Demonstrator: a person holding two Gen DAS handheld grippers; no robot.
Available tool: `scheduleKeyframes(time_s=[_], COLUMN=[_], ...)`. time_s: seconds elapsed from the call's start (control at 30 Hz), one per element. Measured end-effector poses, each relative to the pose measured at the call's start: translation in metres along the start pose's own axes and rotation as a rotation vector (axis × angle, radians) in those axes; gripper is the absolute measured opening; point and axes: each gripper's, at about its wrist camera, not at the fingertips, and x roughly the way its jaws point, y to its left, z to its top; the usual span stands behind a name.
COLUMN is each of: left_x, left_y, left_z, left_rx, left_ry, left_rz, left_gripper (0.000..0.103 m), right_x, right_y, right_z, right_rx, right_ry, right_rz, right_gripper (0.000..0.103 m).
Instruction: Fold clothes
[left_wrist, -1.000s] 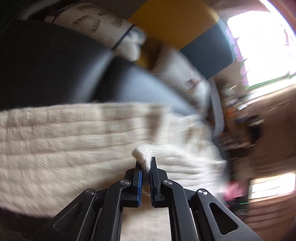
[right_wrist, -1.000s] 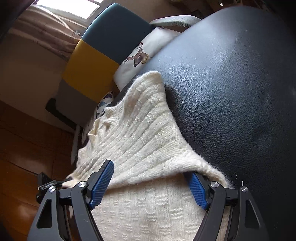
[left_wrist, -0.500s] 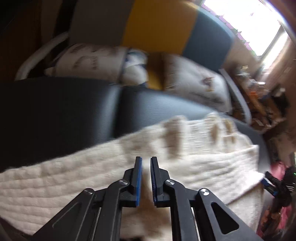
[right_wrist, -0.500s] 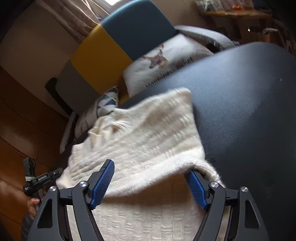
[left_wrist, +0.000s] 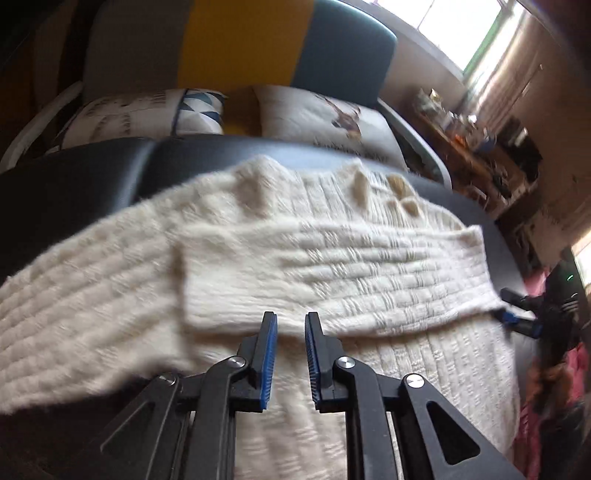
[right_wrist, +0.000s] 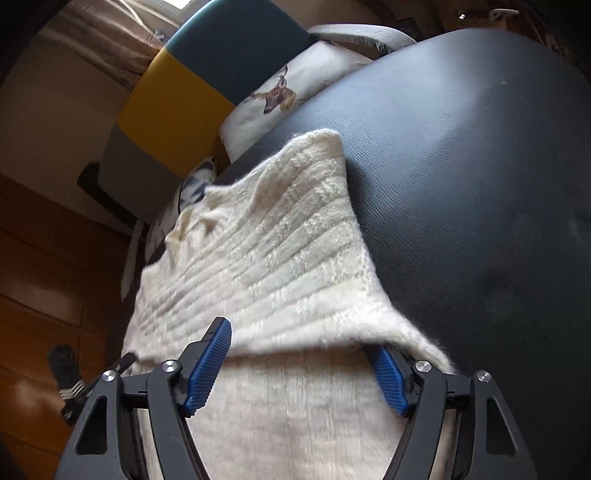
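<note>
Left gripper (left_wrist: 290, 334) is slightly parted and empty, right gripper (right_wrist: 301, 363) wide open over the cream sweater (left_wrist: 332, 258) on the black cushion (right_wrist: 461, 184). Looks like 1 sleeve folded across; the rest probably remains.

No legible text, faint blurred lettering on deer cushion (left_wrist: 332, 122) unreadable

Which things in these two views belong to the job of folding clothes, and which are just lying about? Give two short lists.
Belong to the job:
cream knitted sweater
left gripper, open, empty
right gripper, open wide
black padded surface under the sweater

Just lying about:
deer cushion
triangle-pattern cushion
yellow, grey and blue chair back
</note>
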Motion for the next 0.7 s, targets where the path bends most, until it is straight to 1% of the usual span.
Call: scheduleKeyframes(time_s=[0.07,0.17,0.2,0.27,0.3,0.37,0.43,0.47,0.5,0.53,0.6,0.67,0.7], left_x=[0.0,0.004,0.009,0.034,0.039,0.041,0.033,0.029,0.024,0.023,0.033,0.052,0.065], left_y=[-0.002,-0.009,-0.012,-0.019,-0.02,-0.021,-0.035,-0.043,-0.05,-0.066,-0.105,-0.148,-0.171], left_z=[0.004,0.011,0.012,0.023,0.023,0.028,0.04,0.047,0.054,0.064,0.09,0.113,0.123], left_rx=[-0.006,0.002,0.015,0.035,0.046,0.055,0.082,0.097,0.113,0.148,0.225,0.318,0.371], left_ry=[-0.024,-0.03,-0.015,0.026,0.032,0.049,0.027,0.014,0.0,-0.011,-0.007,0.024,0.04], left_rz=[-0.018,-0.025,-0.005,0.064,0.08,0.103,0.046,0.012,-0.022,-0.065,-0.154,-0.236,-0.26], left_gripper=[0.014,0.014,0.015,0.014,0.016,0.015,0.012,0.013,0.016,0.017,0.022,0.025,0.026], right_x=[-0.022,-0.036,-0.031,-0.009,0.006,0.02,0.035,0.041,0.038,0.036,0.032,0.029,0.028], right_y=[0.011,0.039,0.045,0.049,0.047,0.032,0.017,0.011,0.01,0.007,0.005,0.002,0.001], right_z=[-0.003,0.008,0.015,0.03,0.035,0.032,0.029,0.027,0.023,0.019,0.014,0.012,0.01], right_rx=[-0.056,-0.168,-0.191,-0.216,-0.216,-0.182,-0.148,-0.136,-0.147,-0.156,-0.163,-0.17,-0.177], right_ry=[-0.03,-0.089,-0.095,-0.079,-0.059,-0.044,-0.029,-0.024,-0.031,-0.049,-0.075,-0.095,-0.106], right_rz=[0.041,0.063,0.07,0.079,0.061,0.025,-0.01,-0.023,-0.006,0.012,0.045,0.075,0.084], right_gripper=[0.074,0.075,0.075,0.075,0.075,0.075,0.075,0.076,0.076,0.076,0.076,0.076,0.076])
